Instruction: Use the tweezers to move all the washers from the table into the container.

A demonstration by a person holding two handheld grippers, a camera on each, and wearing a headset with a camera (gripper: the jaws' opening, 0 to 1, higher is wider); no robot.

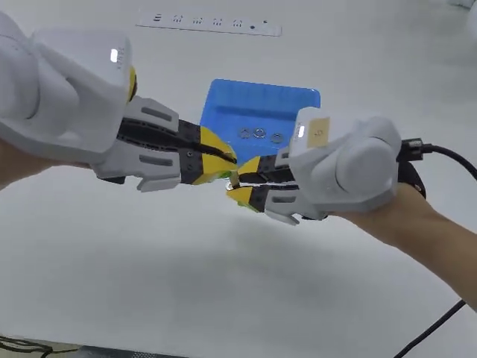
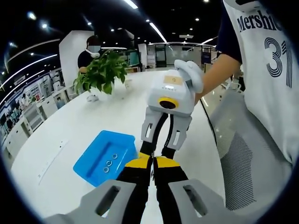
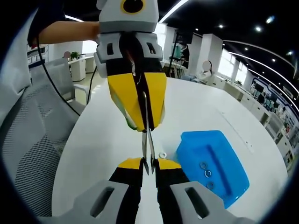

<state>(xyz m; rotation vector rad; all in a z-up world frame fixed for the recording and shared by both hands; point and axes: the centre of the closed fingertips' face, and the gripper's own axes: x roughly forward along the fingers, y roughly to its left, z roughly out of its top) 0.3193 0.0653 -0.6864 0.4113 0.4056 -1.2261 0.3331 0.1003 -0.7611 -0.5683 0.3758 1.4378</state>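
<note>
The desk (image 1: pixel 223 291) is white and wide. Its near half is bare, so there is lots of room to move there. At the near left corner the desk edge shows, with dark wires past it. At the far edge lies one long white power strip (image 1: pixel 209 23). In the right tool's view a grey chair (image 3: pixel 28 149) stands by the desk edge.

One blue container (image 1: pixel 223 112) sits on the far middle of the desk, with bare desk on every side. Three washers (image 1: pixel 258 133) lie inside it in a short row. One more washer (image 3: pixel 162 155) lies on the desk, just beside the container on its near side, not touching it.

There are two tools, and they meet tip to tip over the desk, just near of the container. There is one pair of tweezers (image 3: pixel 146 135), thin and silver, and it runs from one tool to the other. The left tool (image 2: pixel 152 164) comes in from the left. Its yellow jaws are squeezed together on one end of the tweezers. The right tool (image 3: pixel 148 167) comes in from the right. Its jaws are almost closed too, with the other end of the tweezers pinched between them. That end hangs close to the washer on the desk.
</note>
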